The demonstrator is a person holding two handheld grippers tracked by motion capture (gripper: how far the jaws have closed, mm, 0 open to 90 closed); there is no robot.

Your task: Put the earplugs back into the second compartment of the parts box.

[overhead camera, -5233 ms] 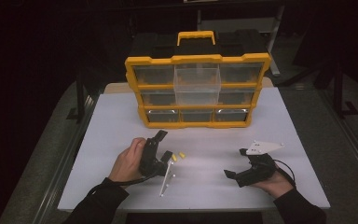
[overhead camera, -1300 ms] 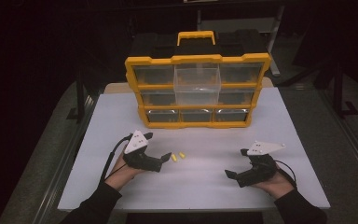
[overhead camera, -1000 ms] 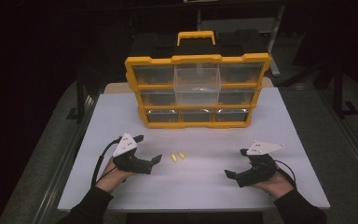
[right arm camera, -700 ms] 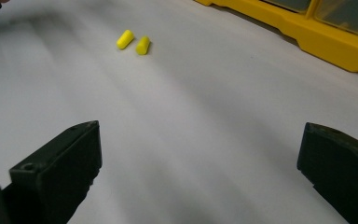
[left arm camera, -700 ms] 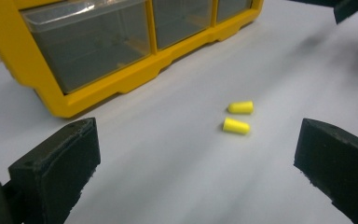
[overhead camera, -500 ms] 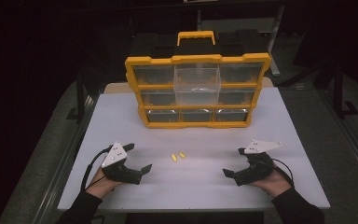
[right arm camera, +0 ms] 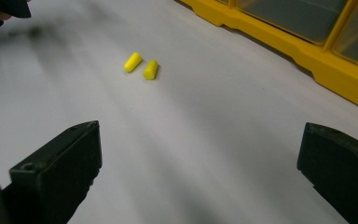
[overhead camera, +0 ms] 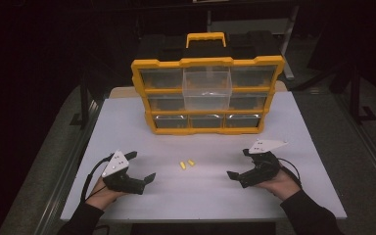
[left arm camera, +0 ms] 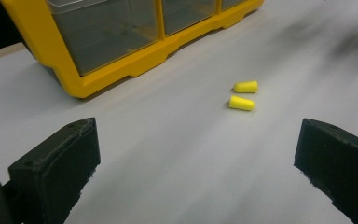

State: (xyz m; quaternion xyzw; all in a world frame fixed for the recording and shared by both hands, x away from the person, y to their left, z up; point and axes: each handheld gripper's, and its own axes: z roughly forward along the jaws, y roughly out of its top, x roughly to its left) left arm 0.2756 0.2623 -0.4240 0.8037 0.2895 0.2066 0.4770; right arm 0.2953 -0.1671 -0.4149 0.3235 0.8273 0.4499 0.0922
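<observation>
Two yellow earplugs (overhead camera: 186,163) lie on the white worktop (overhead camera: 200,196), midway between both tools. The left tool (overhead camera: 142,168) and right tool (overhead camera: 238,163) gape wide, holding nothing.

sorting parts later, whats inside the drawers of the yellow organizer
The organizer holds clear drawers; the middle top drawer sticks out and looks empty. The others are too dim behind tinted fronts to tell their contents. Two yellow earplugs lie on the table, outside it.
</observation>
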